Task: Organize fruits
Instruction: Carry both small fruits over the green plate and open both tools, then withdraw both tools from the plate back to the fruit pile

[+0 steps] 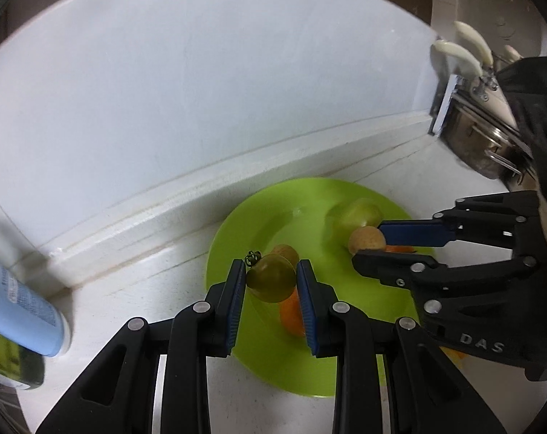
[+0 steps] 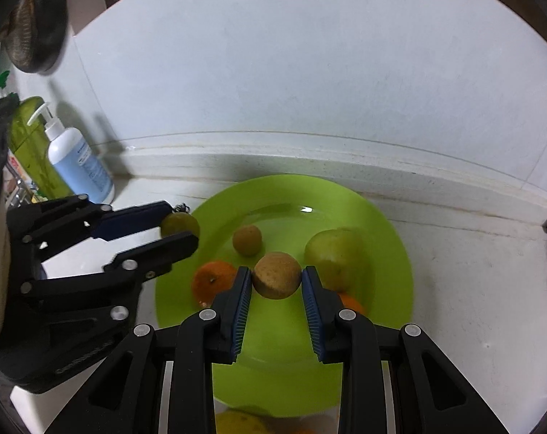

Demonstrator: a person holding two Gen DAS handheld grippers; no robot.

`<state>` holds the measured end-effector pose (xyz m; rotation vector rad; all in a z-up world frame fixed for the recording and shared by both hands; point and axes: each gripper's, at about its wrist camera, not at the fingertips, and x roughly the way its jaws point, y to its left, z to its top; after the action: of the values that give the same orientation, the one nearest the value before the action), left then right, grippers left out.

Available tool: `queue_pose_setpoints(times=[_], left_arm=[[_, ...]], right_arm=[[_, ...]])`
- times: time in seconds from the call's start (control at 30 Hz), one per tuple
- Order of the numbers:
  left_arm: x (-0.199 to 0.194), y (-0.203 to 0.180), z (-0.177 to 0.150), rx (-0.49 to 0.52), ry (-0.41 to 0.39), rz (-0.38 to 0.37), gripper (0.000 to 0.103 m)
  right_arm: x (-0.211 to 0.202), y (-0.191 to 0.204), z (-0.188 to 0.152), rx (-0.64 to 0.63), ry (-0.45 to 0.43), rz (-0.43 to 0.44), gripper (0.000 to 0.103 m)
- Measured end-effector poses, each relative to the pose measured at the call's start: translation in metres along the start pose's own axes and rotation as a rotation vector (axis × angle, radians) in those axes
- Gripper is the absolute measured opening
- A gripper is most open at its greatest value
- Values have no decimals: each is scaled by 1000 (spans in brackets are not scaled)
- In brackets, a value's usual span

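A lime-green plate [image 1: 309,202] [image 2: 381,217] sits on the white counter against the wall. My left gripper [image 1: 271,271] [image 2: 181,229] is shut on a green tomato [image 1: 271,277] [image 2: 179,222] with a dark stem, held over the plate's left part. My right gripper [image 2: 277,276] [image 1: 369,242] is shut on a round tan-brown fruit [image 2: 276,274] [image 1: 365,238] over the plate's middle. On the plate lie a green pear-like fruit [image 2: 333,253] [image 1: 356,213], a small brown fruit [image 2: 247,239] [image 1: 286,251], and an orange [image 2: 213,282] [image 1: 291,313]. Another orange [image 2: 351,303] is partly hidden behind my right finger.
A white and blue pump bottle [image 2: 80,161] [image 1: 16,307] and a green container [image 2: 34,144] stand at the left. A metal pot [image 1: 479,144] and a rack with cream-handled utensils [image 1: 468,50] sit at the right. More yellow-orange fruit [image 2: 237,421] shows below the plate's near edge.
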<state>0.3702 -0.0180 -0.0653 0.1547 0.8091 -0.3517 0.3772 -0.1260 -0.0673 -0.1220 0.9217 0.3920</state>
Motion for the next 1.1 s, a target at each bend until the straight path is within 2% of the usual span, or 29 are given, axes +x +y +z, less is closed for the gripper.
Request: queue_pose_setpoints(times=[0.27,0.37,0.47,0.7,1.1], left_arm=[[15,3,-1,-11,30,-16,29],[12,6,-1,-14,18,-13,29],[7,7,-1,-16,9,-10,34],[-24,1,-3,-25,-35,19,43],[-100,-28,-21,-29,-150,10,54]], right_arm=[[11,-1,0,-8,20,-1,30],[12,-2,0,0,20,-5,30],[9,-2,-1,-6,14,-3,30],[-15,3,-8,-21,-38,-23,31],[-94,12,-41,-13,-186,-46,31]])
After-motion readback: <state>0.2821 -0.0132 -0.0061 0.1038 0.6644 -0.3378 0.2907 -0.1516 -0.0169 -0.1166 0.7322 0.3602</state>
